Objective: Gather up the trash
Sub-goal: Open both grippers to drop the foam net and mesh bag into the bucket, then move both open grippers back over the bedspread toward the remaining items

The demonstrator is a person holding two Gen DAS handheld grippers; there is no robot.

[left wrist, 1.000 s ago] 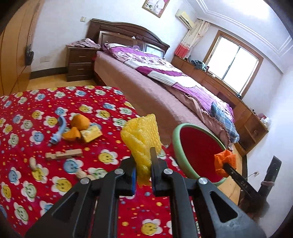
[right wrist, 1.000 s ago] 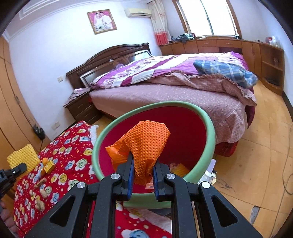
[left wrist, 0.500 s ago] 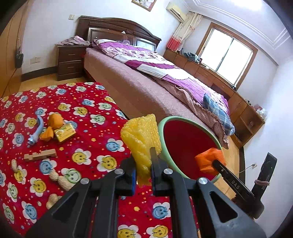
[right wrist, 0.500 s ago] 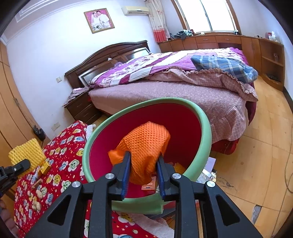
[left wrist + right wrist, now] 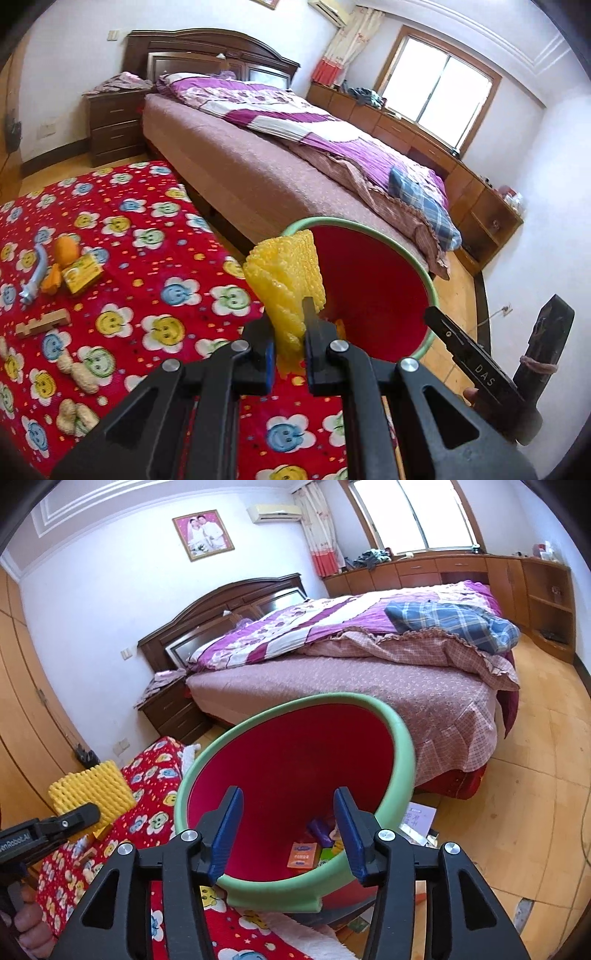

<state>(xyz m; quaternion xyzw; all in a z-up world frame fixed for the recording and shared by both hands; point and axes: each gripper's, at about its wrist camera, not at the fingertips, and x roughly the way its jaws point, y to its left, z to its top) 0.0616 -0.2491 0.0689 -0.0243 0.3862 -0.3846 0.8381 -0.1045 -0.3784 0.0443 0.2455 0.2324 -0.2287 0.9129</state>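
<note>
Now: right tongs (image 5: 288,834) agape over bin (image 5: 402,738) — left tongs (image 5: 287,332) pinch foam (image 5: 284,273).

Look at 4 o'clock in your left wrist view: the right gripper (image 5: 476,363) carries the white letters "DAS" along its arm. At 9 o'clock in your right wrist view, the left gripper (image 5: 48,829) has white lettering cut off by the frame edge; you can read about "enRobot.AI", and the start is lost. At 6 o'clock in that view, the orange box (image 5: 303,854) inside the bin (image 5: 402,753) has a blue printed mark, too small for you to read. At 4 o'clock, the paper (image 5: 419,818) on the floor beside the bin bears print you cannot make out.
</note>
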